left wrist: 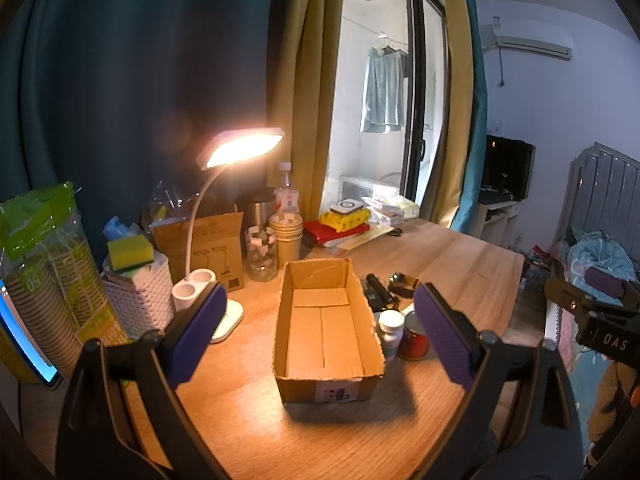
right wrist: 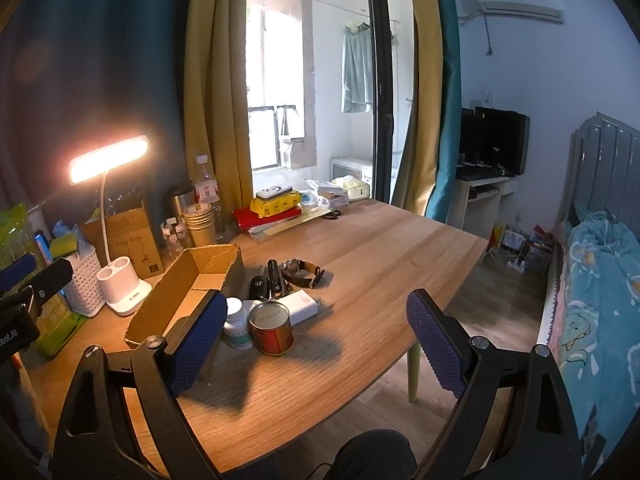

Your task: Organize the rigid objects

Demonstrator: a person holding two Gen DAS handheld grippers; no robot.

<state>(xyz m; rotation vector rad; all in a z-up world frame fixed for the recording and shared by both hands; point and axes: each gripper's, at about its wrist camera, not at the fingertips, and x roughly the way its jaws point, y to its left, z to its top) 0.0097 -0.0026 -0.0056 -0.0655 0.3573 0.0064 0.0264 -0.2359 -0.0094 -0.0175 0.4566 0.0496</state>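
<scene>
Hovering above the near edge of the desk (left wrist: 460,256), the left gripper (left wrist: 320,332) has its jaws spread wide with nothing between the blue pads, and the open cardboard box (left wrist: 328,320) sits framed in the gap. The box stands near the middle of the desk with its short end toward the near edge, and its floor is bare cardboard.

The right gripper (right wrist: 316,344) is likewise held over the near edge, jaws spread wide and holding nothing. Just beside the box's right wall lies the cluster of small rigid things: a red tin can (right wrist: 272,330) nearest the near edge, a white pill bottle (right wrist: 236,324) touching or almost touching it on the box side, and a white charger block (right wrist: 300,306) lying flat behind the can. Farther toward the desk's far edge lie a black flashlight (right wrist: 274,274), a dark object that may be a car key (right wrist: 256,286) (it is too small and shadowed to be sure), and a wristwatch (right wrist: 302,272) with a brown strap curled on its side.

Along the desk's far left corner stand a lit desk lamp (left wrist: 240,148), a white woven basket (left wrist: 140,292) with a yellow-green sponge on top, a stack of paper cups (left wrist: 286,236), a glass jar (left wrist: 262,256) and a clear water bottle (left wrist: 286,190). A pile of books (right wrist: 272,212) rests at the far edge by the curtain.
</scene>
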